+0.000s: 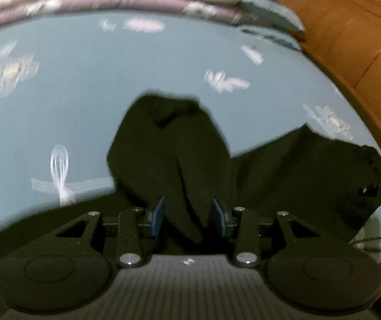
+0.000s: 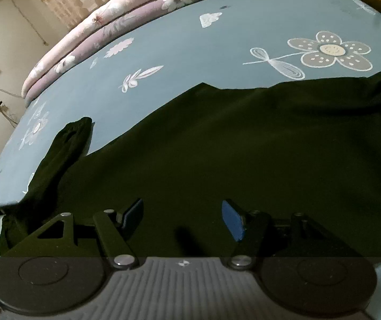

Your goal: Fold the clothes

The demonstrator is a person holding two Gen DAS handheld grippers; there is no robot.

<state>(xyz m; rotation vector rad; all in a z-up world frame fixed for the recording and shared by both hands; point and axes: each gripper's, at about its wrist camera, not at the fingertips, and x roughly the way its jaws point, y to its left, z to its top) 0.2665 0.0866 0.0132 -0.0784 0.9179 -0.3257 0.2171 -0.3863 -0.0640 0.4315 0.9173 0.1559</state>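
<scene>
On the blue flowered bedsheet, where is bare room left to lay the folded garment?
Free: the blue flowered bedsheet between the dark garment and the rolled pink and purple quilts; also left of the dark sleeve. Crowded: the near side, covered by the garment, up to the wooden bed frame.

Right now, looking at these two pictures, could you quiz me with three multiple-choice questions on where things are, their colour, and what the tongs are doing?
1. Where does the dark garment lie?
A. on the blue flowered bedsheet
B. on a chair
C. on the floor

2. What colour are the pads on the tongs?
A. red
B. blue
C. white

3. How do the right tongs stand?
A. shut on a sock
B. out of sight
C. open over the garment

Answers: 1 A, the sheet shows all around the cloth. 2 B, blue pads show on the fingers. 3 C, a clear gap separates the pads.
</scene>
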